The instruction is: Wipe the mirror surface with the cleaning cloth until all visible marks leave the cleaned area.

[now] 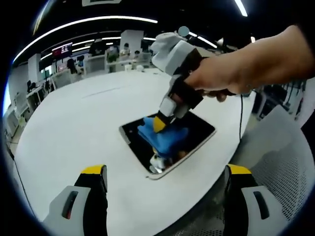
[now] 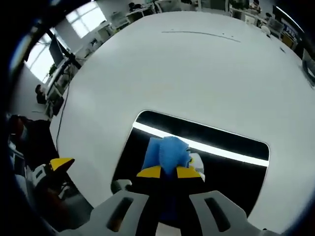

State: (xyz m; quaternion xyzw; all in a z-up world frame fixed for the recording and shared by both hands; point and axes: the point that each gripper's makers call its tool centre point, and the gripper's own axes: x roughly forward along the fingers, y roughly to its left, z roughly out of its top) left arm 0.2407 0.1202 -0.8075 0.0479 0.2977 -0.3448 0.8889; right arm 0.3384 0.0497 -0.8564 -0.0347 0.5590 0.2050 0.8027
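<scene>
A rectangular mirror (image 1: 194,129) (image 2: 221,140) with rounded corners lies flat on the round white table (image 1: 83,132) (image 2: 187,69). On its glass rests a blue cleaning cloth (image 1: 165,136) (image 2: 166,150). My right gripper (image 2: 169,172) (image 1: 161,123) is shut on the cloth and presses it down onto the mirror, held by a person's hand (image 1: 226,73). My left gripper (image 1: 165,172) hangs open near the table's edge, short of the mirror, with nothing between its yellow-tipped fingers (image 1: 93,171). Ceiling lights reflect as a bright stripe in the mirror.
The table edge runs close to the mirror's near side. A white mesh chair (image 1: 285,167) stands beside the table. A cable (image 1: 241,118) hangs off the table edge. Office desks and people (image 1: 98,54) fill the background.
</scene>
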